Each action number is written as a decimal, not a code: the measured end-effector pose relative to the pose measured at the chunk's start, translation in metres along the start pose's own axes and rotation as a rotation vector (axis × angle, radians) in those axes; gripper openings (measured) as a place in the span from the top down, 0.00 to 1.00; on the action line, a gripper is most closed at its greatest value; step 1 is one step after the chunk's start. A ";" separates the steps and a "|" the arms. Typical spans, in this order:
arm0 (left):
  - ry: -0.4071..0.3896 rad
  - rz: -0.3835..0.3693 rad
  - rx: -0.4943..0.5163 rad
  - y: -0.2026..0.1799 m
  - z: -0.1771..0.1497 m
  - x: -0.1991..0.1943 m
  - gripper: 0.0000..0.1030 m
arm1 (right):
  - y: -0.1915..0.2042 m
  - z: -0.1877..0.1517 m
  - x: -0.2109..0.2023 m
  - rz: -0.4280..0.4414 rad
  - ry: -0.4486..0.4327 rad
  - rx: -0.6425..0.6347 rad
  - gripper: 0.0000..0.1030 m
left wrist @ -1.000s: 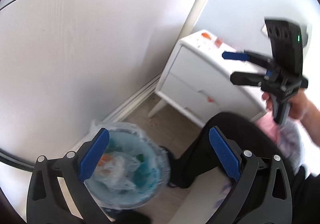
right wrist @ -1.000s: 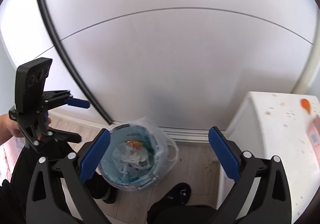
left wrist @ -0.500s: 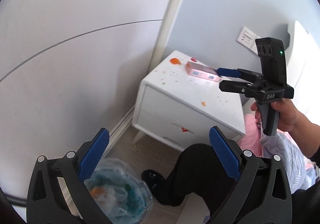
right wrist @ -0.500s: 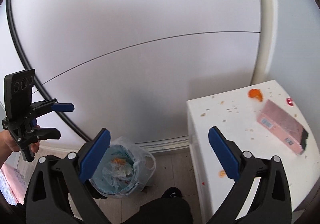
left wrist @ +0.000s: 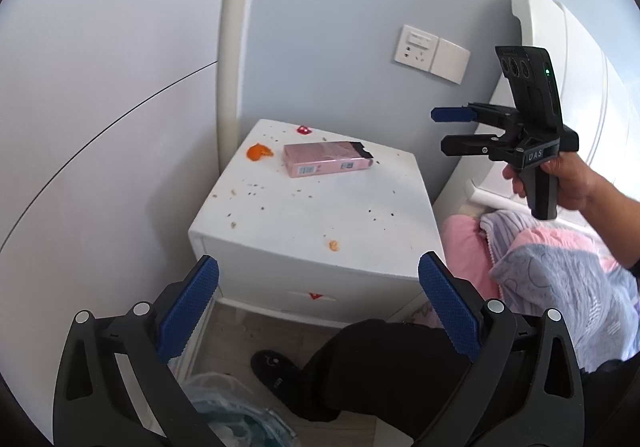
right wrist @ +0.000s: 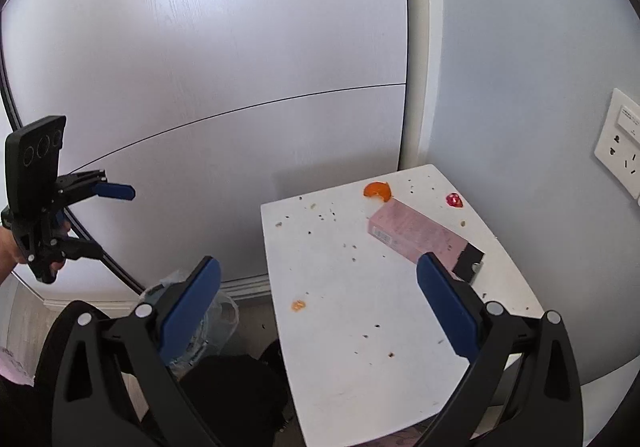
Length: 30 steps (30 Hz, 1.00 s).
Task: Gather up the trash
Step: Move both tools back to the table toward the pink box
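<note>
A: Where's the trash rn?

B: On the white square nightstand [left wrist: 316,215]. Flat pink cardboard box [left wrist: 326,159] w/ a black end flap lies near the back edge; curled orange peel piece [left wrist: 259,152] just beside its closed end, toward the back-left corner. Small red wrapper bit [left wrist: 304,130] sits behind the box at the rear edge, a tiny orange scrap [left wrist: 333,245] near the front edge, crumbs all over the top.

A: Grippers?

B: Left gripper [left wrist: 318,307] has its blue pads spread wide, nothing between them, hanging in front of the nightstand's front edge. Right gripper [left wrist: 454,131] also gaping, empty, up in the air off the nightstand's right side, fingers aimed at the box end. In its own view, right gripper [right wrist: 318,299] looks down over the top.

A: Why held like that?

B: Prob. pre-opened so either can drop onto a piece w/o a pause. The clear-bagged round bin [left wrist: 236,415] stands on the floor at the nightstand's left front foot, so carry is short.

A: Box orientation?

B: Lying on a broad face, long axis roughly parallel to the back edge; black flap end points to the nightstand's right side. I'd guess a pinch across the short width suits best.
</note>
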<state>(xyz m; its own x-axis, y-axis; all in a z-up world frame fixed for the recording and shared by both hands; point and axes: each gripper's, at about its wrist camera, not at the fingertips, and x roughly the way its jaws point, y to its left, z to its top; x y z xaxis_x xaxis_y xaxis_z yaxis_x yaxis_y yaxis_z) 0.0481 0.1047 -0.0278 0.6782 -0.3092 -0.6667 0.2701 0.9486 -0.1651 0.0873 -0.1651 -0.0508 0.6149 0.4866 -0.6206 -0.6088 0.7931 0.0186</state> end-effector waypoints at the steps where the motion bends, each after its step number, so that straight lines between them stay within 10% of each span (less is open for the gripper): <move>1: 0.007 -0.005 0.014 -0.001 0.004 0.003 0.06 | -0.005 0.000 -0.001 -0.008 0.005 -0.013 0.07; 30: 0.218 -0.167 0.413 0.015 0.122 0.207 0.06 | -0.141 0.022 0.122 0.128 0.266 -0.230 0.07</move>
<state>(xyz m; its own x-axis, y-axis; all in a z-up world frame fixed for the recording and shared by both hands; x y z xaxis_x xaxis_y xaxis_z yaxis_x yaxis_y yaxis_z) 0.2759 0.0468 -0.0793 0.4562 -0.3913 -0.7992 0.6407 0.7677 -0.0101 0.2594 -0.2096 -0.1118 0.3933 0.4400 -0.8073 -0.7874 0.6145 -0.0487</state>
